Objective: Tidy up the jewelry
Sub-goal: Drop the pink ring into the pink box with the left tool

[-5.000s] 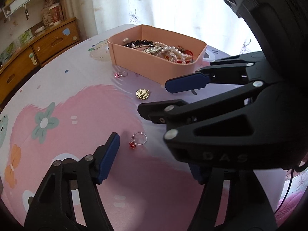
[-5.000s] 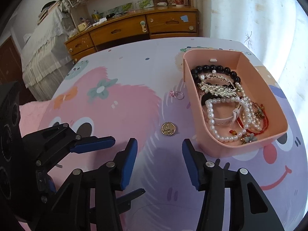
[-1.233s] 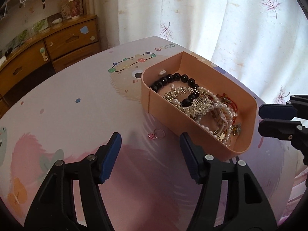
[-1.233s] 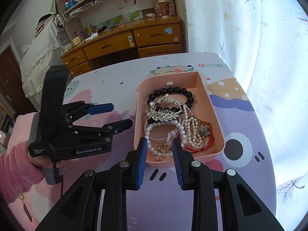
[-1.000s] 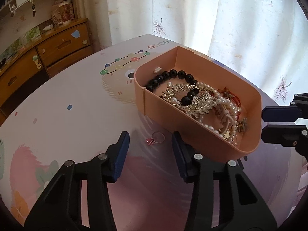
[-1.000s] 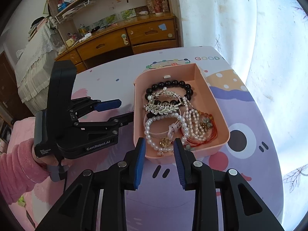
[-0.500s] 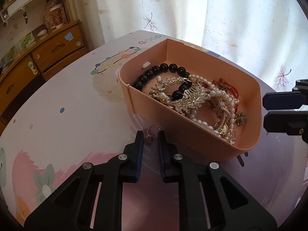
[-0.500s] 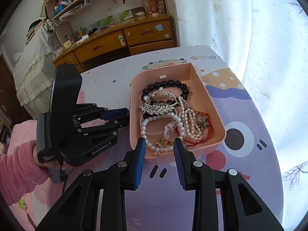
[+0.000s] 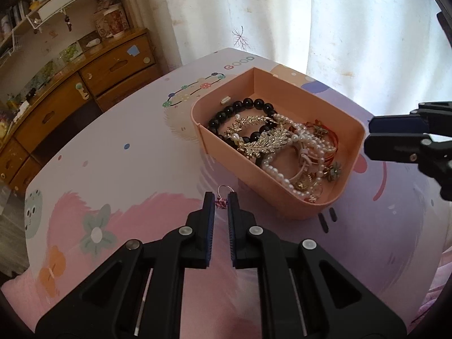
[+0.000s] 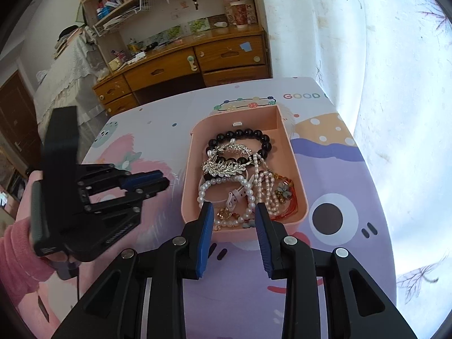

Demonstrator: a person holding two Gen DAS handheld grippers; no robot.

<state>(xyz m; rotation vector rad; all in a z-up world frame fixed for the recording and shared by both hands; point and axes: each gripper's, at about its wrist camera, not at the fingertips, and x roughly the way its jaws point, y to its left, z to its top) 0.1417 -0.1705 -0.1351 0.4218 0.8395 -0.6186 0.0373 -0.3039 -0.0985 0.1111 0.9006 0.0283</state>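
Observation:
A pink tray [image 9: 285, 199] holds a black bead bracelet [image 9: 243, 107], pearl strands [image 9: 282, 175] and a gold leaf brooch [image 9: 265, 141]. My left gripper [image 9: 221, 202] is shut on a small ring with a pink stone [image 9: 221, 201], lifted just left of the tray's near wall. My right gripper [image 10: 233, 212] is open and empty, hovering over the tray's [image 10: 188, 192] near end; it also shows at the right edge of the left wrist view [image 9: 395, 138]. The left gripper appears in the right wrist view [image 10: 152, 182], left of the tray.
The table has a pink and lilac cartoon cloth [image 9: 141, 147]. A wooden drawer unit [image 10: 183, 65] and shelves stand behind it. A white curtain [image 9: 282, 19] hangs close behind the table's far edge.
My left gripper closed its fingers around the pink-stone ring beside the tray and raised it a little. The right gripper stayed open over the tray's near end.

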